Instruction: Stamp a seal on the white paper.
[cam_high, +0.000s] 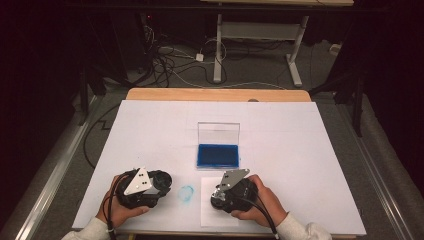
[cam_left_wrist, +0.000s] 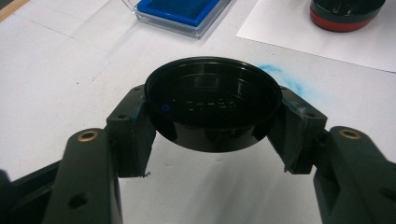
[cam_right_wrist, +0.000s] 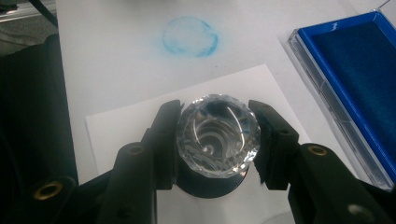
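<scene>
Your right claw grips a faceted clear-topped stamp standing on a white paper sheet, near side. Your left claw clamps its round, glossy black cap, left. Between them lies a smudged blue ring; beyond, a blue ink pad with its clear lid raised.

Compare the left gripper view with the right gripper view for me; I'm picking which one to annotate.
Left gripper view alone: the left gripper shut on a round black cap, open side up, and, farther off, the stamp's dark body with its red band.
Right gripper view alone: the right gripper shut on the stamp's faceted clear knob, and the blue ring mark whole.
Both: the open blue ink pad, the white paper sheet, blue ink on the white table cover.
</scene>
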